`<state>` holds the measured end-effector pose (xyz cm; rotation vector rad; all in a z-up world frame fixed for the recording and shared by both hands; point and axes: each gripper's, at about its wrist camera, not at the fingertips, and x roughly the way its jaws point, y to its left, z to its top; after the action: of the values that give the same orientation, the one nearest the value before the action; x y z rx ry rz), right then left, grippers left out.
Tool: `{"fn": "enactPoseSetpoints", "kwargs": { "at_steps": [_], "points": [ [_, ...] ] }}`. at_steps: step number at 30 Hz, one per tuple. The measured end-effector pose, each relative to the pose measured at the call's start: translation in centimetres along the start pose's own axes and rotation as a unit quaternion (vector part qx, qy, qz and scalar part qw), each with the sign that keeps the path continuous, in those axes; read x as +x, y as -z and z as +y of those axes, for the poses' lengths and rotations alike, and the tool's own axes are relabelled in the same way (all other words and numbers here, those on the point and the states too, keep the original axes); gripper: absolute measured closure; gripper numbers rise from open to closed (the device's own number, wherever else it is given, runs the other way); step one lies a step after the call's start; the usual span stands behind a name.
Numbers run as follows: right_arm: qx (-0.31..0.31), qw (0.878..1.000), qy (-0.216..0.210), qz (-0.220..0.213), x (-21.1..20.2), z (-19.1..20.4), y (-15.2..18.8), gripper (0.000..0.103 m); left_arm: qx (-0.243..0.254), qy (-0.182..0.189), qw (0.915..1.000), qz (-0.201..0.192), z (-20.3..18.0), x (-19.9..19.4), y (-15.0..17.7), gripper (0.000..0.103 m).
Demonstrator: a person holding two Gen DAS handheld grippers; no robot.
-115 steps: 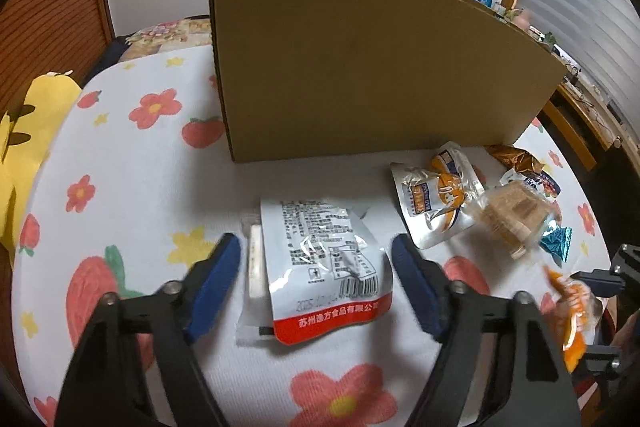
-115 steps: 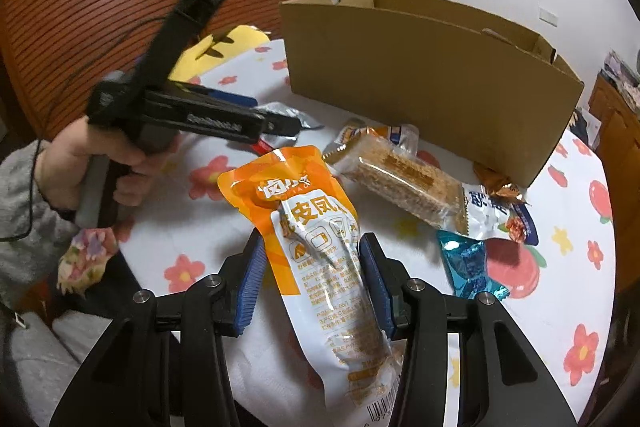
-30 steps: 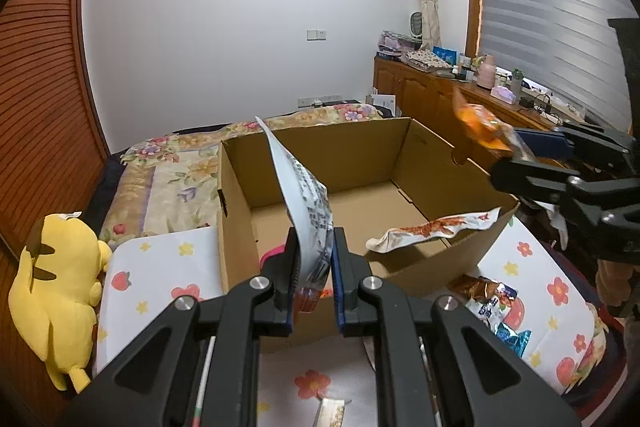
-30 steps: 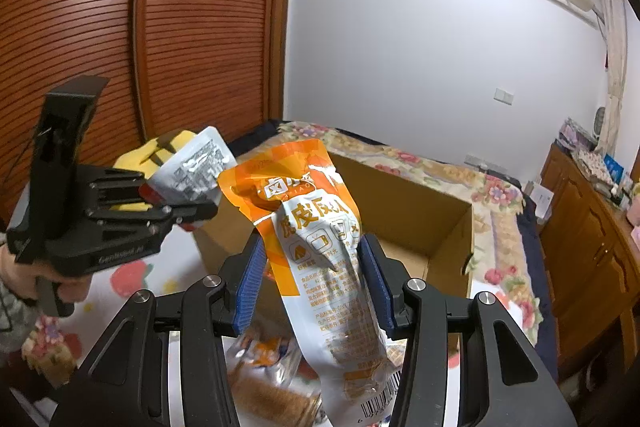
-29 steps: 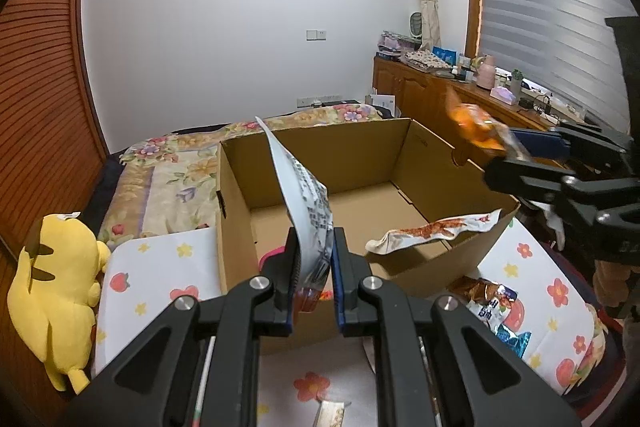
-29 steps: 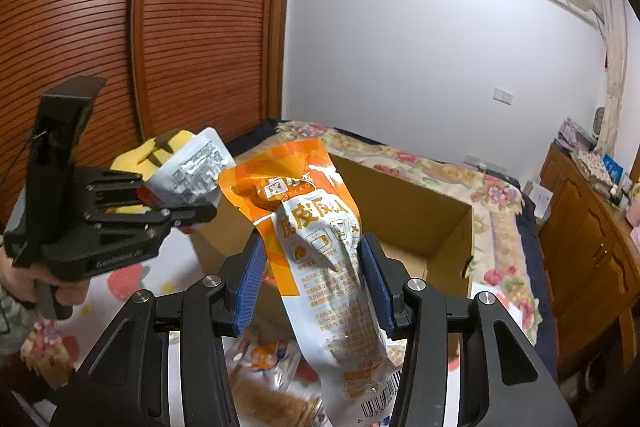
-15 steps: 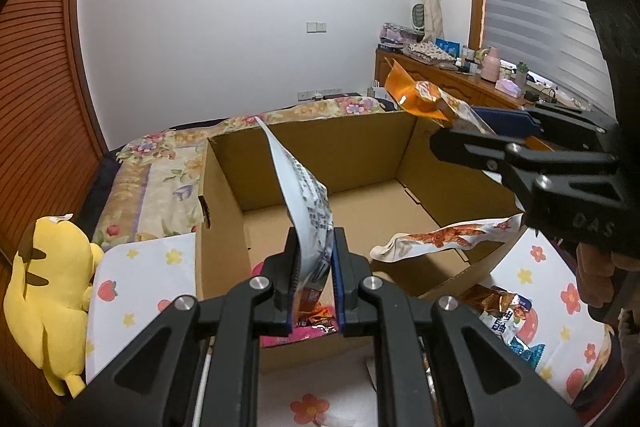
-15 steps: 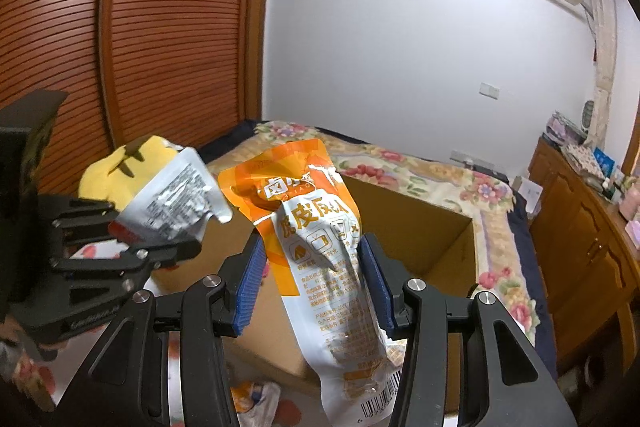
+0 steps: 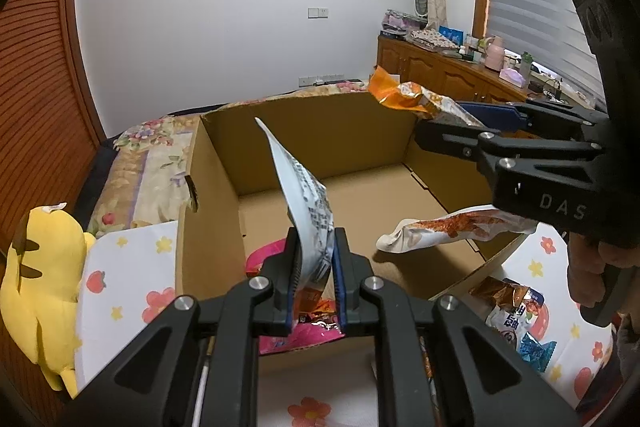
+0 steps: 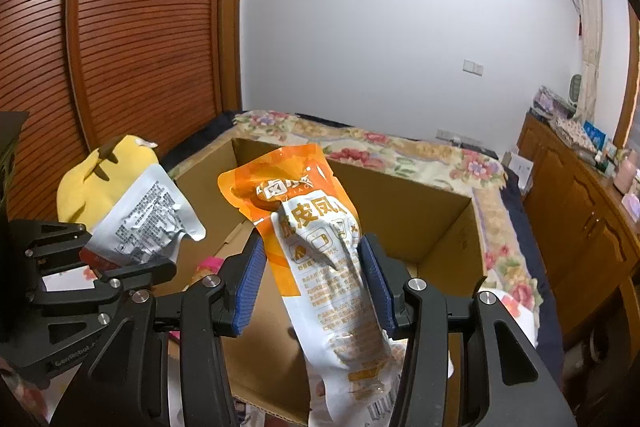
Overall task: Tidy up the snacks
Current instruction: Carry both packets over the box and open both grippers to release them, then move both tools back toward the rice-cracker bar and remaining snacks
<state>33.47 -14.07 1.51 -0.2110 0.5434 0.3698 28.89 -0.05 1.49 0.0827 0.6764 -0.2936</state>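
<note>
The left tool [image 9: 314, 269] is pressed together on the lower end of a white printed packet [image 9: 306, 187], which stands nearly upright, edge-on to that camera, its long axis running up and slightly away. It is held over the near wall of the open cardboard box [image 9: 216, 195], toward the box's left half, where a pink packet [image 9: 262, 259] already lies on the floor below. To the right, the right tool [image 10: 312, 281] is pinching an orange-and-white pouch [image 10: 320, 259] across its middle, the pouch's long axis running up and away along the fingers, its top end leaning toward the box's far wall. In the left view that tool reaches in over the right wall, above a white and red-brown wrapper [image 9: 444, 229] draped over the box's near right wall. Judgement: both packets sit above the box opening, so release is a matter of lowering; the left packet appears nearer the floor. Loose snacks [image 9: 516, 311] remain on the flowered bench [image 9: 132, 267] outside the right wall.
</note>
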Motion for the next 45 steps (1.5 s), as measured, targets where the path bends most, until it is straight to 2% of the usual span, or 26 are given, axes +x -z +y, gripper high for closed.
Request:
{"fn": "enactPoseSetpoints", "kwargs": {
  "at_steps": [4, 5, 6, 7, 11, 12, 13, 26, 28, 35, 36, 39, 40, 42, 45],
  "points": [
    [-0.003, 1.000, -0.003, 0.011, 0.6, 0.2, 0.4, 0.054, -0.007, 0.005, 0.9999, 0.008, 0.0, 0.5, 0.2, 0.087],
    [-0.002, 1.000, -0.005, 0.015, 0.8, 0.2, 0.6, 0.055, -0.007, 0.004, 0.9999, 0.009, -0.1, 0.5, 0.2, 0.084],
    [-0.001, 1.000, -0.007, 0.017, 1.0, 0.2, 0.7, 0.057, -0.007, 0.003, 0.9999, 0.008, -0.1, 0.5, 0.3, 0.071],
    [-0.001, 1.000, -0.008, 0.022, 1.3, 0.2, 0.9, 0.060, -0.009, 0.005, 0.9999, 0.006, -0.1, 0.4, 0.4, 0.060],
    [-0.001, 0.999, -0.012, 0.036, 2.0, 0.3, 1.5, 0.080, -0.013, 0.008, 0.9999, 0.002, 0.2, 0.1, 0.5, 0.059],
    [-0.002, 0.999, -0.017, 0.039, 2.1, 0.4, 1.7, 0.092, -0.013, 0.008, 0.9999, 0.002, 0.3, 0.0, 0.5, 0.059],
    [-0.003, 0.999, -0.021, 0.043, 2.3, 0.4, 1.8, 0.094, -0.013, 0.008, 0.9999, 0.001, 0.2, 0.0, 0.6, 0.059],
    [0.019, 0.998, -0.044, 0.028, -0.1, 0.0, 2.5, 0.094, -0.013, 0.009, 0.9997, -0.018, 0.2, -1.8, 1.5, 0.056],
    [0.017, 0.999, -0.043, 0.024, -0.7, 0.1, 2.7, 0.094, -0.012, 0.008, 0.9997, -0.021, 0.1, -2.2, 1.8, 0.050],
    [0.027, 0.998, -0.056, 0.002, -4.0, 0.3, 4.1, 0.094, -0.009, 0.002, 0.9995, -0.031, -0.1, -3.8, 2.8, 0.047],
    [0.027, 0.998, -0.057, -0.002, -4.5, 0.4, 4.3, 0.094, -0.007, 0.000, 0.9994, -0.033, -0.2, -4.0, 2.9, 0.043],
    [0.023, 0.998, -0.063, -0.012, -6.1, 0.5, 5.0, 0.090, -0.003, -0.004, 0.9984, -0.057, -0.4, -5.2, 3.3, 0.011],
    [0.022, 0.998, -0.065, -0.014, -6.6, 0.5, 5.4, 0.087, -0.002, -0.007, 0.9977, -0.067, -0.5, -5.7, 3.6, 0.006],
    [0.025, 0.997, -0.067, -0.016, -7.4, 0.5, 6.2, 0.082, 0.001, -0.012, 0.9969, -0.078, -0.6, -6.4, 3.9, 0.005],
    [0.031, 0.997, -0.071, -0.015, -8.4, 0.3, 7.3, 0.069, 0.002, -0.009, 0.9968, -0.079, -0.7, -6.9, 4.4, 0.005]
  ]
}}
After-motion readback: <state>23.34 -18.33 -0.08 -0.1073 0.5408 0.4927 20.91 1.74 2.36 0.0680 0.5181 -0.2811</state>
